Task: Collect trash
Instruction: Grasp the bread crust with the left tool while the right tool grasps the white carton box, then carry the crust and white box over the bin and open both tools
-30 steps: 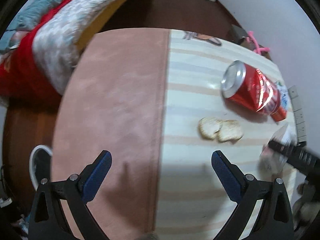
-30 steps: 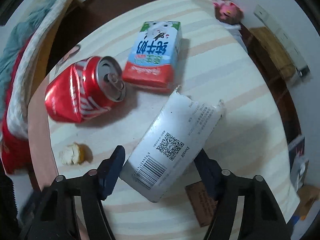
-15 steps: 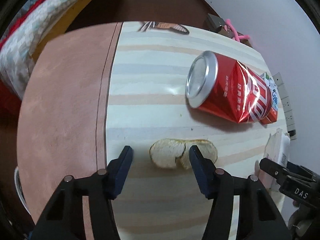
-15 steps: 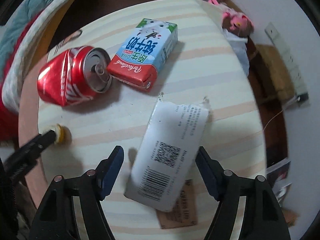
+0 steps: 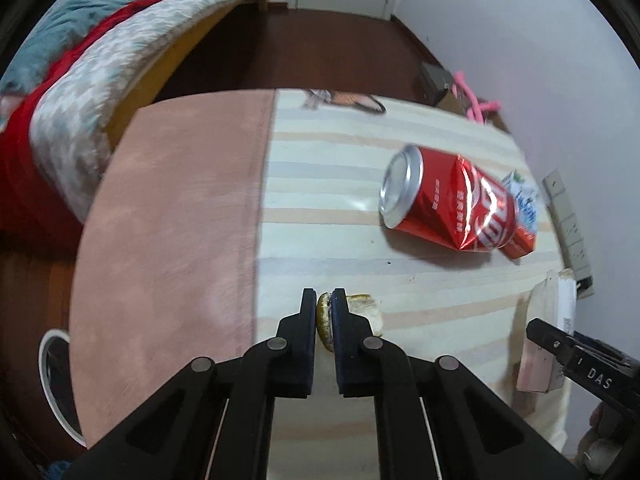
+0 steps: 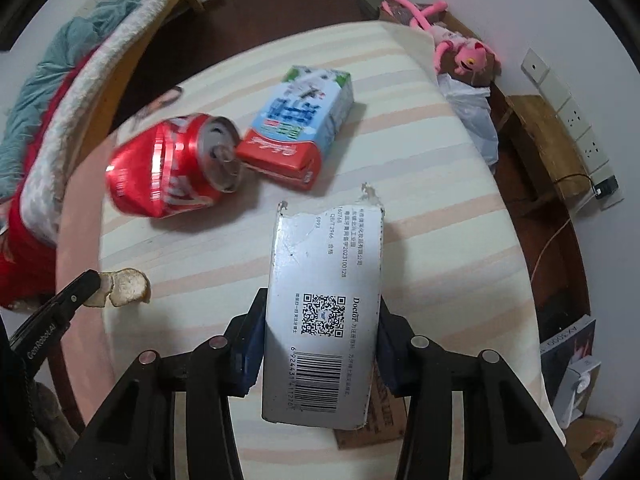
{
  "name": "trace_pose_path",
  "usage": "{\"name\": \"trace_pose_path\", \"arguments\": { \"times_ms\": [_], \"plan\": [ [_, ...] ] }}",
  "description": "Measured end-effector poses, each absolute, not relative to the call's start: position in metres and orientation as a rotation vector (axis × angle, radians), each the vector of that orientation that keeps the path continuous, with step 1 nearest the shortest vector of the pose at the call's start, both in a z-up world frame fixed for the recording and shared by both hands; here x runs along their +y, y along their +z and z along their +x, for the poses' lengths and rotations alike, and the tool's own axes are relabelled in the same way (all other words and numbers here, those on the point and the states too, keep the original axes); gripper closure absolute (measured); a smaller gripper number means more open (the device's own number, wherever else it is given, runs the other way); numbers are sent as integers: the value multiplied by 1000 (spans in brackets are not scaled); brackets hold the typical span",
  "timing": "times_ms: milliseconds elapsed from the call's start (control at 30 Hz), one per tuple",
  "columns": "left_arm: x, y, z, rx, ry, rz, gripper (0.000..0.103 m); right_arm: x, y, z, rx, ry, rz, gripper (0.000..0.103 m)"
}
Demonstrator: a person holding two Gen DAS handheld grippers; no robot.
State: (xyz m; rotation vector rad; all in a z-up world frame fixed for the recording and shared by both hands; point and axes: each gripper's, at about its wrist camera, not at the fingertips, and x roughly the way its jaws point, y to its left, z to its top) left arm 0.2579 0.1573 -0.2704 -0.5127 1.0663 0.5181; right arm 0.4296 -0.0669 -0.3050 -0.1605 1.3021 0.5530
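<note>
My left gripper (image 5: 323, 300) is shut on a piece of orange peel (image 5: 325, 322); a second piece (image 5: 364, 312) lies against its right side on the striped tablecloth (image 5: 328, 200). The peel also shows in the right wrist view (image 6: 126, 286) at the left gripper's tip (image 6: 86, 284). My right gripper (image 6: 320, 320) is shut on a torn white carton (image 6: 324, 316) with a barcode and QR code. The carton shows edge-on in the left wrist view (image 5: 548, 320). A dented red can (image 5: 444, 204) lies on its side, touching a blue and red milk box (image 6: 300, 128).
A pink cloth (image 5: 172, 220) covers the table's left part. A bed with red and grey blankets (image 5: 80, 80) stands to the left. A white bin rim (image 5: 52, 384) shows below the table's left edge. A pink plush toy (image 6: 460, 44) and wall sockets (image 6: 568, 112) are at the right.
My left gripper closed on the orange peel. My right gripper closed on the white carton, which now lies straight between its fingers.
</note>
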Motion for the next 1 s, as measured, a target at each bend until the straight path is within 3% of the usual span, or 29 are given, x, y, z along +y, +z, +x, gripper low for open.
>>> {"name": "trace_pose_path", "arguments": {
  "times_ms": [367,667,1000],
  "plan": [
    [168,-193,161,908,632,-504,98,-42,-236,352,1213,785,-171,55],
    [193,-127,42,808,772,-465,98,38,-173,238,1134,1056,-218,55],
    [254,-115,-94,784,968,-486,98,161,-158,95,1114,1306,-353,55]
  ]
}}
